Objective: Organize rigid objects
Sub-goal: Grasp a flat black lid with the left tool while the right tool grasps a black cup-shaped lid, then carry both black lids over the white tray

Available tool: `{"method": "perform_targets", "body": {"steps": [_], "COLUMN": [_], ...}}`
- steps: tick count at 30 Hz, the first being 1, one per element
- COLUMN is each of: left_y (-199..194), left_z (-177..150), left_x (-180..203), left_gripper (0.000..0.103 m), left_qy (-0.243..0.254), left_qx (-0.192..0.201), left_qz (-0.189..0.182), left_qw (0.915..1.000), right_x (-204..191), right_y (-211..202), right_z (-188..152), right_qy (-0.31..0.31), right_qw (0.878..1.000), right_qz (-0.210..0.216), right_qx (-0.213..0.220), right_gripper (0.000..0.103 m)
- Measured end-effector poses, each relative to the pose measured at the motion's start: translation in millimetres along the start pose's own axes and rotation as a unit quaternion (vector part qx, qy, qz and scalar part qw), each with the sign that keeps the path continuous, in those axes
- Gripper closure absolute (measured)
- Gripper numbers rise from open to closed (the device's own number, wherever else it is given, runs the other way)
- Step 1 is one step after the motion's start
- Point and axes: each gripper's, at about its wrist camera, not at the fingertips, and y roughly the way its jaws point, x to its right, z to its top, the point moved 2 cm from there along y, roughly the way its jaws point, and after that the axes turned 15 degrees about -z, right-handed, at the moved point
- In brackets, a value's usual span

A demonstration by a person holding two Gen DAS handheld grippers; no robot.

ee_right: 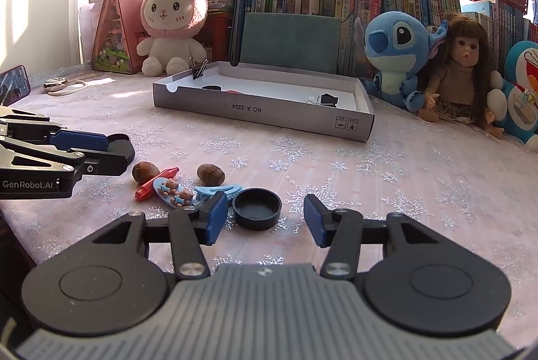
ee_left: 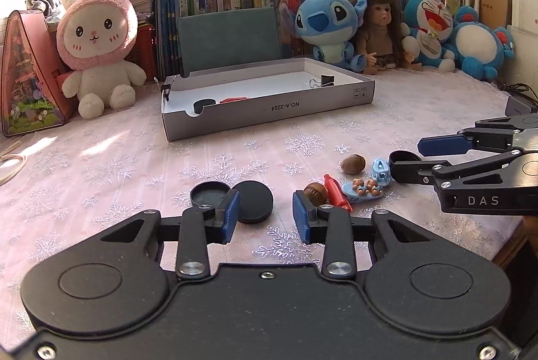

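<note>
In the left wrist view my left gripper (ee_left: 267,218) hangs low over the tablecloth with its jaws apart. A flat black lid (ee_left: 254,202) lies between them against the left pad, clear of the right pad. A second, rimmed black lid (ee_left: 210,193) sits just outside that pad. My right gripper (ee_right: 265,218) is open around an upturned black cap (ee_right: 257,208), with the right pad well off it. Between the two grippers lie two walnuts (ee_right: 210,174), a red clip (ee_right: 156,183), a bear hair clip (ee_right: 173,192) and a light blue clip (ee_right: 218,190).
A shallow grey box (ee_left: 269,109) stands further back, holding a black cap (ee_left: 201,106), a red piece (ee_left: 235,99) and a binder clip (ee_left: 322,81). Plush toys, a doll and rows of books line the back. A phone (ee_right: 13,84) lies at the far left.
</note>
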Motion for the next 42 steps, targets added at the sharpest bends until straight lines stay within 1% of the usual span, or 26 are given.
{"method": "perform_targets", "body": {"steps": [1, 4, 7, 13, 19, 25, 27, 29, 31, 42], "left_y": [1.8, 4.7, 4.9, 10.6, 17.8, 20.7, 21.0, 20.4, 20.2, 13.2], "left_z": [-0.1, 0.3, -1.3, -0.8, -0.1, 0.0, 0.2, -0.2, -0.1, 10.0], "left_x": [0.7, -0.8, -3.7, -6.5, -8.9, -9.1, -8.4, -6.4, -5.1, -6.9], "left_gripper": [0.070, 0.070, 0.070, 0.069, 0.069, 0.069, 0.071, 0.073, 0.073, 0.073], "left_qy": [-0.001, -0.010, -0.017, -0.019, -0.023, -0.026, -0.025, -0.024, -0.023, -0.038], "left_qx": [-0.002, -0.006, -0.011, -0.009, -0.004, -0.001, -0.002, -0.002, -0.001, 0.007], "left_qz": [0.005, 0.021, 0.013, 0.021, 0.035, 0.037, 0.036, 0.036, 0.038, 0.029], "left_qw": [1.0000, 0.9997, 0.9997, 0.9996, 0.9991, 0.9990, 0.9990, 0.9991, 0.9990, 0.9989], "right_x": [-0.1, -0.3, -0.2, -1.3, -4.0, -5.8, -6.6, -7.1, -6.6, -4.4], "right_y": [0.0, -0.1, -0.6, 2.1, 4.5, 5.8, 5.6, 5.4, 5.5, 3.2], "right_z": [0.0, -0.5, -1.4, -2.3, -2.2, -2.9, -3.1, -2.9, -2.3, 3.9], "right_qy": [0.000, -0.001, -0.001, 0.002, -0.003, -0.003, -0.006, -0.005, 0.002, 0.017], "right_qw": [1.000, 1.000, 1.000, 1.000, 1.000, 0.999, 0.999, 1.000, 1.000, 1.000], "right_qz": [0.000, -0.001, 0.000, -0.002, -0.018, -0.032, -0.033, -0.031, -0.026, -0.023], "right_qx": [0.000, 0.000, 0.000, -0.001, 0.004, 0.005, 0.005, 0.004, 0.001, 0.007], "right_gripper": [0.050, 0.054, 0.055, 0.055, 0.055, 0.055, 0.055, 0.058, 0.065, 0.065]}}
